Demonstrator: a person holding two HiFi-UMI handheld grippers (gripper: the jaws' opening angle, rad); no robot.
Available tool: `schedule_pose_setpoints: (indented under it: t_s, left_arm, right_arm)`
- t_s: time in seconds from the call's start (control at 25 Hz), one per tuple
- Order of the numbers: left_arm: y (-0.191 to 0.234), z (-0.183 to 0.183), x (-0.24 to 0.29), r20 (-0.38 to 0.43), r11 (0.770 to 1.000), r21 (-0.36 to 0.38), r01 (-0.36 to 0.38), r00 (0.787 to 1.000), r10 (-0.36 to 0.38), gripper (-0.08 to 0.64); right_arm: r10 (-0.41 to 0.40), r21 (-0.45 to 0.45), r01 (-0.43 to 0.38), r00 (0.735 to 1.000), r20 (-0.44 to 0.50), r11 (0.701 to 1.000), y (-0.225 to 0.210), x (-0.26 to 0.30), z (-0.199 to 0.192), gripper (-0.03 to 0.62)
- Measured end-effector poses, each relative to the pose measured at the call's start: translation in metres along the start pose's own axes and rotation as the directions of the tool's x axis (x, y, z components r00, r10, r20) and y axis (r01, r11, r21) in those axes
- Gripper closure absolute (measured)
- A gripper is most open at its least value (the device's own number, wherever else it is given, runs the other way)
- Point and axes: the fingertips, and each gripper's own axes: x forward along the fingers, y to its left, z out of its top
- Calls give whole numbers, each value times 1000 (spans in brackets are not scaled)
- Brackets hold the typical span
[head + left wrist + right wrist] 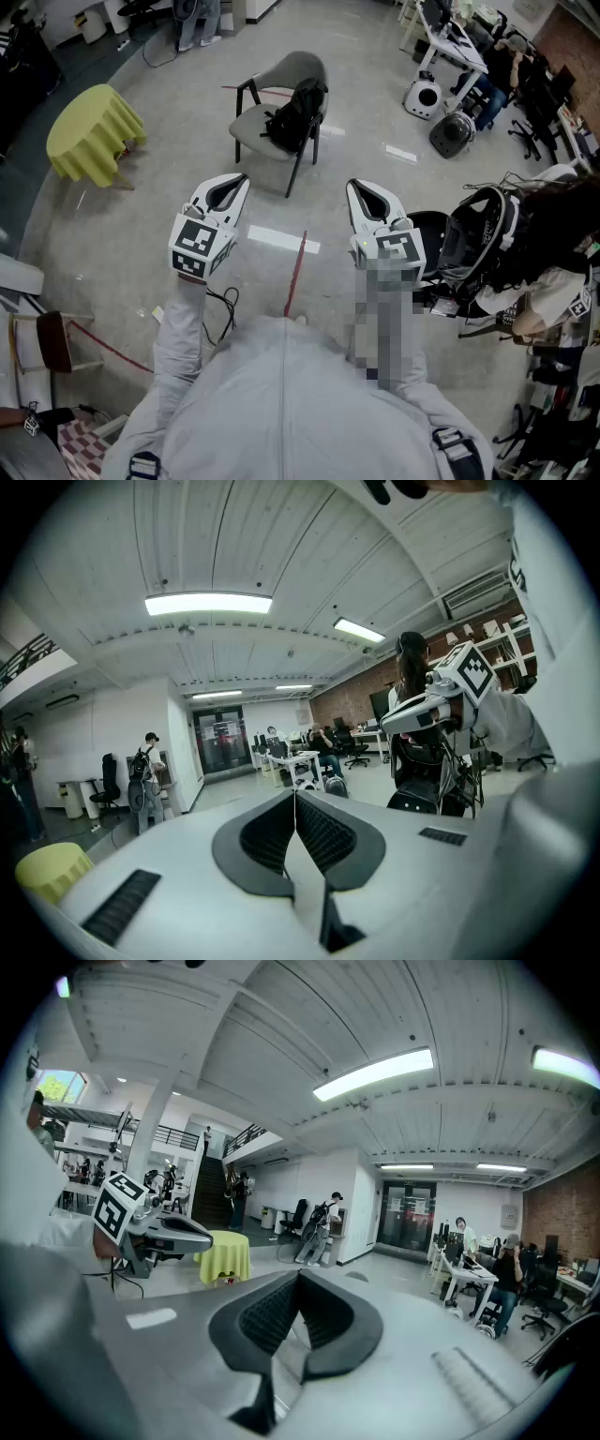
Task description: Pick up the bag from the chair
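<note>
So the grey chair sits out on the open floor with nothing crowding it. The only big thing around is the yellow-draped table, well off to the chair's left, so I'd say there's a clean walk-up from the near side. The black bag is on the chair, slumped on the right side of the seat and leaning up against the backrest, which is probably why it stays upright instead of sliding off. A red tape line runs along the floor on the near side of the chair. The left gripper and right gripper are both well short of the chair and point roughly toward it, like a carry pose for the approach. Both pairs of jaws are pressed together at the tips with nothing in them, which makes sense since the bag is out of reach.
</note>
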Motion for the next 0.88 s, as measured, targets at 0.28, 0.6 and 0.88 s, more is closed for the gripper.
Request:
schedule_pose_setpoints:
  t_s: [0.28,0.6,0.88]
  left_arm:
    - [1,3,9,-11,1000,-1,-4,1000,4,552]
    - [1,4,21,-19,999,-9,-39,999,39,552]
    - [4,4,31,-30,997,-22,-68,997,67,552]
  right_arm:
    - [12,-13,-12,1000,1,1000,-11,3,1,581]
    - [32,4,-32,999,26,999,-35,5,0,581]
    - [50,-24,-50,999,3,998,-54,11,-5,581]
